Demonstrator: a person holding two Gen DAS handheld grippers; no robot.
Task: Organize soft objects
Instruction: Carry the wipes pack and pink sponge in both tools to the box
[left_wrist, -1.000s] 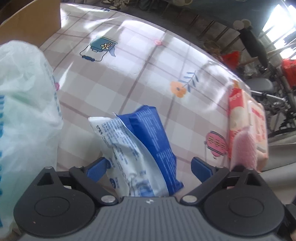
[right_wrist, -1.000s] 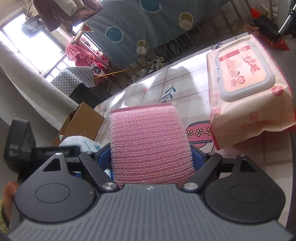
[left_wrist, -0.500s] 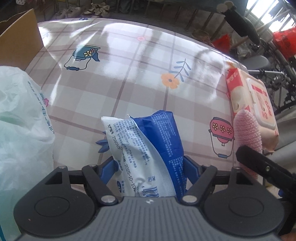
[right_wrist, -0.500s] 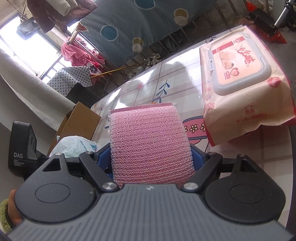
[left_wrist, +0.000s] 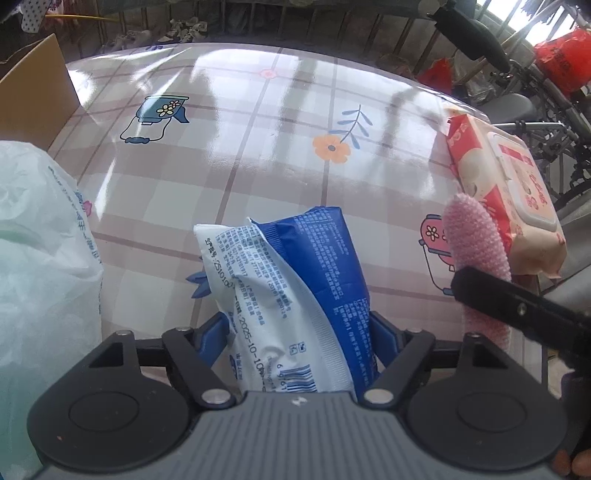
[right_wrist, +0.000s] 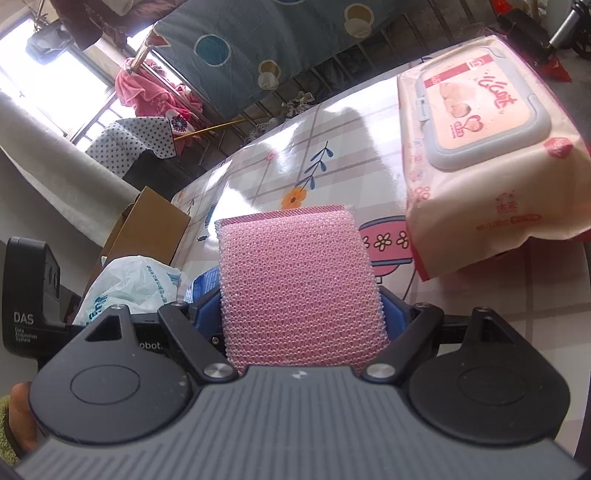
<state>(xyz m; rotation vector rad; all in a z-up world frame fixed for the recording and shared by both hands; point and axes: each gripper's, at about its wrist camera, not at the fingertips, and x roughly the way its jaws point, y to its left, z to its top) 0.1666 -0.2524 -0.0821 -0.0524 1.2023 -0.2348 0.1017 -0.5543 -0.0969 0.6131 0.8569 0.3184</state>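
My left gripper (left_wrist: 297, 332) is shut on a blue and white tissue pack (left_wrist: 295, 291), held above the checked tablecloth (left_wrist: 240, 166). My right gripper (right_wrist: 301, 314) is shut on a pink mesh sponge (right_wrist: 299, 280); the sponge also shows at the right of the left wrist view (left_wrist: 476, 243). A pink wet-wipes pack (right_wrist: 484, 147) lies on the table's right side, ahead and right of the sponge; it also shows in the left wrist view (left_wrist: 517, 195).
A white plastic bag (left_wrist: 40, 266) bulges at the left, also seen in the right wrist view (right_wrist: 129, 280). A cardboard box (left_wrist: 29, 96) stands at the table's far left. Chairs and red bags stand beyond the table's right edge (left_wrist: 546, 96).
My left gripper has closed on the tissue pack and lifted it, tilting to look farther across the table. The right gripper with the sponge has moved closer to the wet-wipes pack.
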